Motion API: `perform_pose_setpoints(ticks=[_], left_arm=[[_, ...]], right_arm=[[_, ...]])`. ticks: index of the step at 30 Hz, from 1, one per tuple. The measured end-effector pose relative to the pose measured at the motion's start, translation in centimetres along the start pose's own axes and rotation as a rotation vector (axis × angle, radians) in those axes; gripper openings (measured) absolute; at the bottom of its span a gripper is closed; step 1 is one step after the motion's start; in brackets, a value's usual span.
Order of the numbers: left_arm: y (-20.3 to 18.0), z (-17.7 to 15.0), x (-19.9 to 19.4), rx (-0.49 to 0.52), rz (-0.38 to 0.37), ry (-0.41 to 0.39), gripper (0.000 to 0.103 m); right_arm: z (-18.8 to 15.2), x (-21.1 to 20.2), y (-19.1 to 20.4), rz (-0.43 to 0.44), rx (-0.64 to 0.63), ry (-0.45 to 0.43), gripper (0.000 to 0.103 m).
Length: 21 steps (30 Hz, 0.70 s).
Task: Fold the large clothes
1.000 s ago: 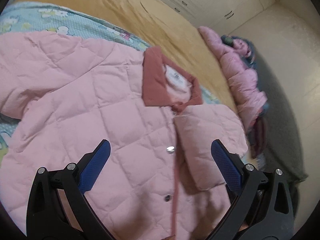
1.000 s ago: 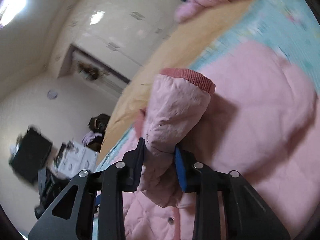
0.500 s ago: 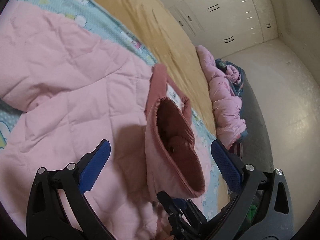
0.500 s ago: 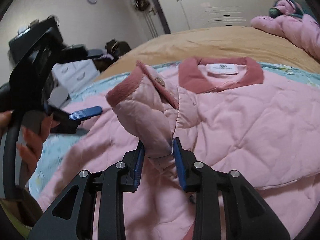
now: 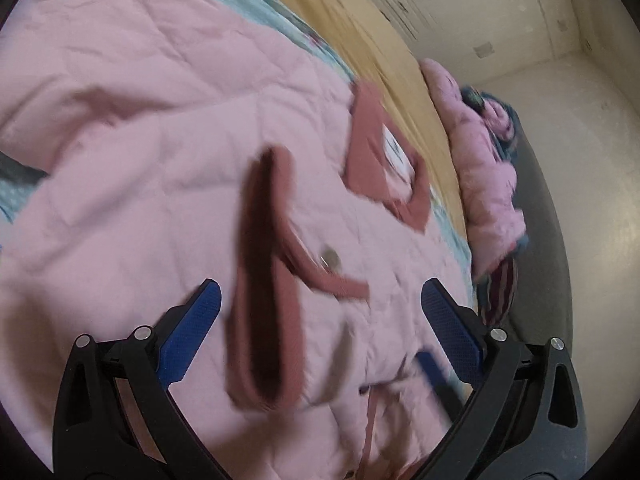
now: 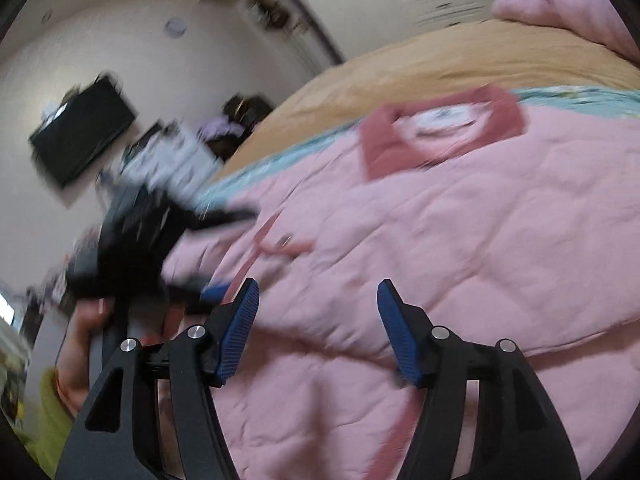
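pink jacket (image 6: 460, 248) flat on bed (image 6: 420, 64), left gripper (image 5: 320, 312) spread, right gripper (image 6: 318, 308) opening, empty

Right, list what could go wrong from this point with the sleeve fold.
1. The right gripper is opening with nothing between its jaws, so the sleeve cuff lies loose on the pink jacket and may slide off its folded place.
2. The open left gripper hovers close over the cuff and could drag it.

Cream walls (image 6: 120, 40), a dark wall-mounted screen (image 6: 80, 128), pale wardrobe doors (image 5: 480, 20) beyond the bed (image 6: 440, 60).
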State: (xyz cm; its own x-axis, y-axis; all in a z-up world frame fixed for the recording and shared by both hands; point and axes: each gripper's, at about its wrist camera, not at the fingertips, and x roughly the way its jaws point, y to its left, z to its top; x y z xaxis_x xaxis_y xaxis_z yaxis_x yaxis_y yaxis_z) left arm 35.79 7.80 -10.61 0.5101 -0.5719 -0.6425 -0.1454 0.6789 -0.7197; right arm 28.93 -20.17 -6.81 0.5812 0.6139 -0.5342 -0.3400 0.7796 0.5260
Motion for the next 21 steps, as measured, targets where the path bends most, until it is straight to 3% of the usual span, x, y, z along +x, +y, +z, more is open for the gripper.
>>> perform_pose_setpoints(ticks=[1,3,4,5,6,11,13,18,21], left_arm=[[-0.5,-0.4,0.3,0.02,0.002,0.003,0.094],[-2.2,-1.3,0.8,0.127,0.095,-0.001,0.09],[-2.7,-1.6,0.9,0.172,0.145,-0.01,0.076],[-3.6,-2.1,1.2,0.238,0.249,-0.024,0.054],[-4.1,-2.4,1.4,0.284,0.315,-0.038,0.045],[-5.3,-2.9,1.0,0.41,0.372,-0.094,0.008],[-5.4,-2.6,0.5,0.413,0.353,-0.118,0.007],[-7.0,-1.7,-3.4,0.368,0.219,-0.252,0.005],[-9.1,-1.9,-6.3,0.422,0.191,-0.359,0.004]], right_arm=[[0.4,-0.4,-0.7,-0.018,0.019,-0.024,0.061],[0.8,-1.7,-2.0,-0.055,0.062,-0.077,0.061],[1.0,-2.0,-2.5,-0.064,0.074,-0.093,0.061],[1.2,-2.6,-3.0,-0.076,0.087,-0.112,0.061],[1.5,-2.5,-3.7,-0.089,0.099,-0.125,0.06],[2.2,-3.4,-6.2,-0.138,0.171,-0.187,0.06],[2.4,-3.4,-6.9,-0.156,0.193,-0.208,0.06],[2.7,-5.2,-8.3,-0.227,0.233,-0.303,0.06],[3.0,-7.0,-8.9,-0.292,0.247,-0.366,0.06]])
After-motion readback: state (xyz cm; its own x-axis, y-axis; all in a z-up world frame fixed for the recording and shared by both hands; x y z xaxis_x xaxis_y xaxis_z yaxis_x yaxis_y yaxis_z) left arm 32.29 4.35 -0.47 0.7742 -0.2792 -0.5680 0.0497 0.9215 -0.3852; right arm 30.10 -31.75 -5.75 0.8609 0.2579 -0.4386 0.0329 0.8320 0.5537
